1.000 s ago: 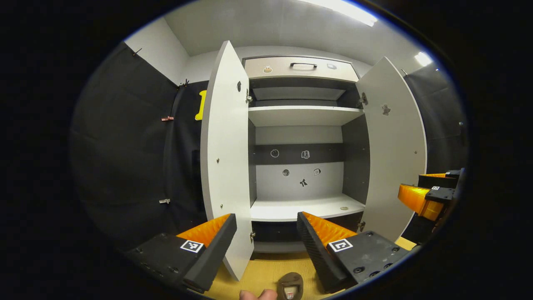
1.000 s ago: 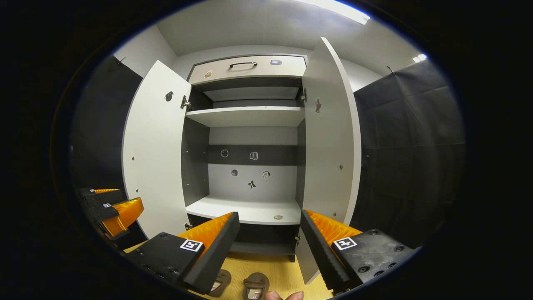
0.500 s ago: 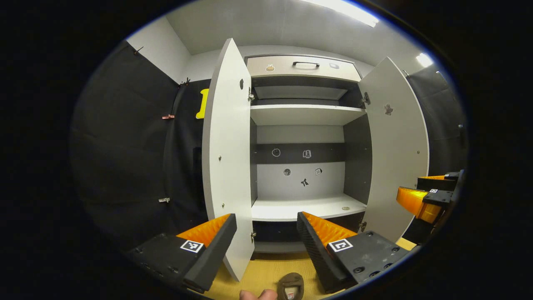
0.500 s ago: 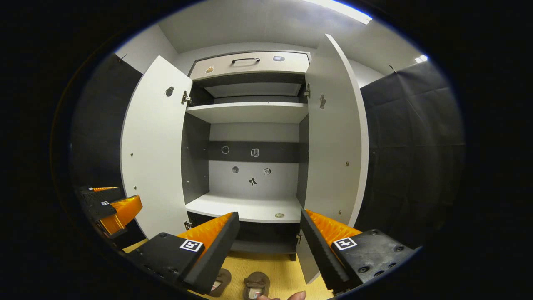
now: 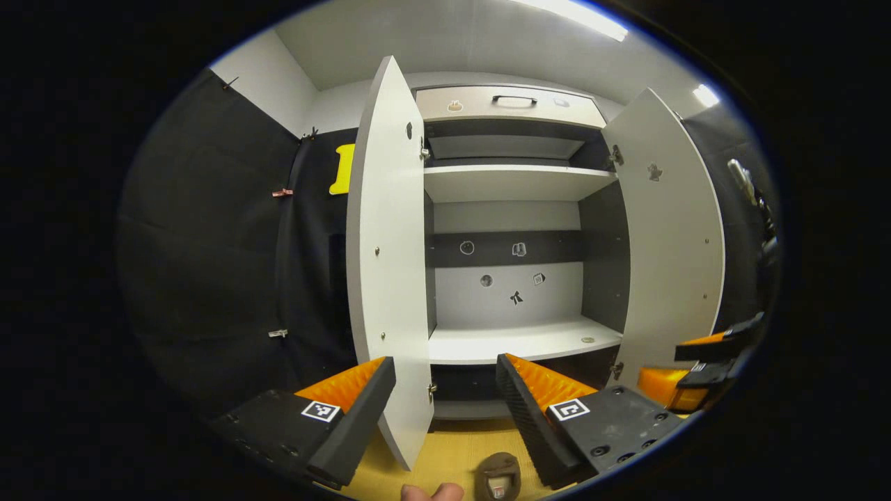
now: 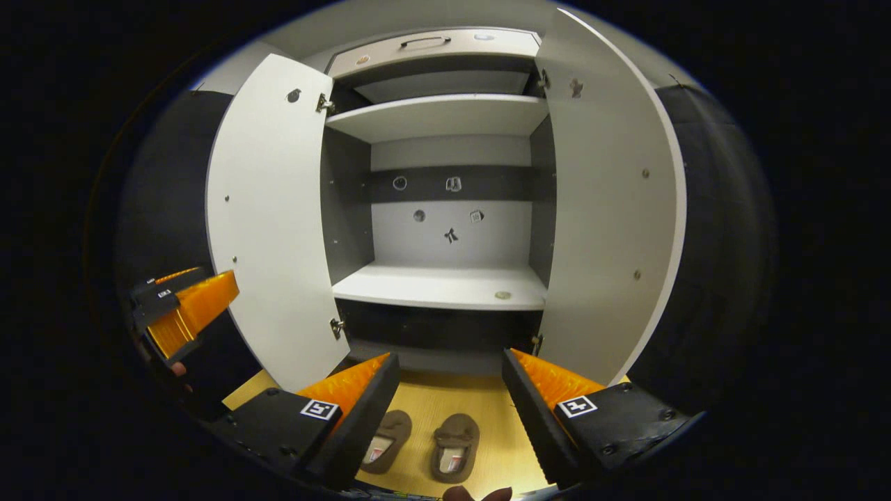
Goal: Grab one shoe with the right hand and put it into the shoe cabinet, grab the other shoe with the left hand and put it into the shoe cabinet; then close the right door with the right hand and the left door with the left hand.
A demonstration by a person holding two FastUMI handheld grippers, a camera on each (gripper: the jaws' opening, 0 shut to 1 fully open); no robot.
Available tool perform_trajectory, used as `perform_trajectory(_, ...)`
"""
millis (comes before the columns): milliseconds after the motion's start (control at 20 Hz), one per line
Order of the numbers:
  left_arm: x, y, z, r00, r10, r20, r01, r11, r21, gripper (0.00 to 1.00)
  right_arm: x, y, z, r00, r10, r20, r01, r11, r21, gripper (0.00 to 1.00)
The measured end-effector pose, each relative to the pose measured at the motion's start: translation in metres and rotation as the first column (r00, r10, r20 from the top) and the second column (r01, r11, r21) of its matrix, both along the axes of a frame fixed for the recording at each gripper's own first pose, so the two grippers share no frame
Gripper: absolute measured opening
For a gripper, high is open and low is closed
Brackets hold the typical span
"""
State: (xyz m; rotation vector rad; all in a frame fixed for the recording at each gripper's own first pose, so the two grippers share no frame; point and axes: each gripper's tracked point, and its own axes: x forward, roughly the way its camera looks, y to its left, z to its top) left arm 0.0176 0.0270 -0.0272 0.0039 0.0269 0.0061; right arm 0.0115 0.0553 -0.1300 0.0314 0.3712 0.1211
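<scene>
Looking down from the right gripper view, the right tool hangs with its jaws wide and nothing between them, right above a pair of brown slippers on the yellowish floor in front of the shoe cabinet. The right slipper sits just beside the left slipper, toes pointing at the cabinet, both still outside it. Both doors stand swung out: left door, right door, and the lower shelf has only a small round thing on it, can't tell what. So I'd say we're at the very first step, going for a shoe with the right hand. My tip would be to drop straight down on the right slipper and pinch it across the heel or the upper rim so the soft sole doesn't flop, and keep the jaws off its neighbour since they're so close together. The left tool is spread wide too and empty, waiting near the left door's edge, with one slipper peeking in below it. As for writing: little stickers on the back panel and square markers on the tools, none of it readable, and the slipper insole labels are too small to make out.
</scene>
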Motion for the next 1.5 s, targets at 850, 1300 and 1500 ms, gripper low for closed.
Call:
perform_trajectory(850, 0.000, 0.009, -0.043, 0.998, -0.011, -0.067, 0.011, 1.000, 0.003, 0.93, -0.037, 0.025, -0.276, 0.848, 0.016, -0.530, 0.016, 0.998, 0.055, 0.99)
perform_trajectory(1300, -0.008, 0.015, -0.068, 0.993, -0.003, -0.115, 0.004, 1.000, 0.011, 0.93, 0.011, 0.026, -0.354, 0.865, -0.063, -0.497, 0.082, 0.997, 0.015, 0.88)
perform_trajectory(1500, -0.011, 0.018, -0.075, 0.992, 0.004, -0.129, 0.002, 0.999, 0.041, 0.93, 0.036, 0.018, -0.364, 0.883, -0.123, -0.453, 0.139, 0.990, 0.003, 0.57)
